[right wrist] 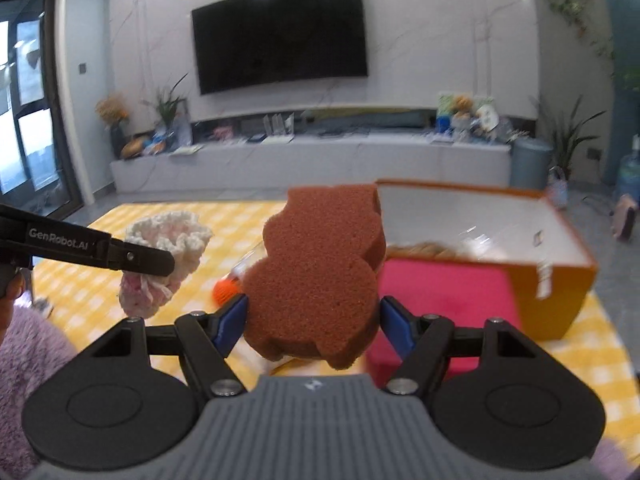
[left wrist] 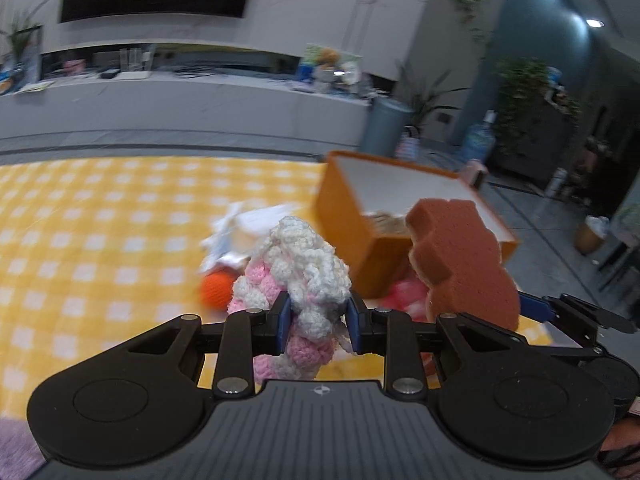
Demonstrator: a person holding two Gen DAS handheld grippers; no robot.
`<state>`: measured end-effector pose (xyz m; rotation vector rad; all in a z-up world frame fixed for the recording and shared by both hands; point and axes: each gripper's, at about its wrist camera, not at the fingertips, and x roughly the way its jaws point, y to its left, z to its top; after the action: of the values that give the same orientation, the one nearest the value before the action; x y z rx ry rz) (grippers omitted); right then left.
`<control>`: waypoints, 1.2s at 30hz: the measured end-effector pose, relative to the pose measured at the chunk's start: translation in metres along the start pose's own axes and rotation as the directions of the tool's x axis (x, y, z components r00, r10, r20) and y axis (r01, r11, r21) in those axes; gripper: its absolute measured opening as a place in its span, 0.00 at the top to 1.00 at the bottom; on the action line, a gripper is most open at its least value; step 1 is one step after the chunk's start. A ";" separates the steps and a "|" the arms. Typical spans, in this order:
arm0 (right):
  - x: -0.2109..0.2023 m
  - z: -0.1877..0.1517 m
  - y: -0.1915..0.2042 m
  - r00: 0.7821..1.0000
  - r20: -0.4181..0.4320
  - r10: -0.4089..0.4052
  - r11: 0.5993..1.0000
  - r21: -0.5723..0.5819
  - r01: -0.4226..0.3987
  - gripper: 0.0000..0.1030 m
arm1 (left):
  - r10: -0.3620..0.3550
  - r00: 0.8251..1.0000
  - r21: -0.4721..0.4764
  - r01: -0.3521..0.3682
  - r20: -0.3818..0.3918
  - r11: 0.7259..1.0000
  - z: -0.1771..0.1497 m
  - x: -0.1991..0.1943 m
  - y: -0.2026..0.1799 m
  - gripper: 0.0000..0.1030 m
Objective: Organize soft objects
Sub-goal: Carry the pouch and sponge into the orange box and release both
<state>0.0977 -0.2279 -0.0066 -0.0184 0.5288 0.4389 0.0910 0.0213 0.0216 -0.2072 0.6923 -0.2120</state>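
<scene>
Left gripper (left wrist: 316,322) pinches the pink-and-white knitted toy (left wrist: 298,280); right gripper (right wrist: 314,322) clamps the brown sponge (right wrist: 320,276), orange box (right wrist: 560,288) at two o'clock.

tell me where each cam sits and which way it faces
Left wrist: on the left gripper, facing along its fingers over the pink-white crochet piece it grips, toward the orange box.
Right wrist: on the right gripper, facing the TV past the brown sponge it grips.
Shared: crochet piece, sponge, box, orange ball.
</scene>
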 end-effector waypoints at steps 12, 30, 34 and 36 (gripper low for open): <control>-0.005 0.047 -0.083 0.987 0.036 -0.158 0.987 0.001 0.158 0.31 | -0.127 0.992 0.177 0.125 0.001 0.976 0.052 0.049 -0.067 0.69; 0.091 0.091 -0.178 0.981 -0.155 -0.112 0.988 0.085 0.126 0.31 | -0.114 0.988 0.280 0.138 -0.099 0.950 0.095 0.169 -0.095 0.69; 0.125 0.089 -0.183 0.972 -0.225 -0.062 0.991 0.099 0.086 0.30 | -0.073 0.988 0.322 0.112 -0.133 0.940 0.097 0.198 -0.090 0.69; 0.145 0.089 -0.184 0.963 -0.263 -0.062 0.992 0.090 0.089 0.30 | -0.057 0.988 0.331 0.103 -0.147 0.938 0.097 0.210 -0.086 0.69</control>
<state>0.3284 -0.3253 -0.0180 0.0016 0.8059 0.3359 0.3009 -0.1048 -0.0106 0.1105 0.7710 -0.4222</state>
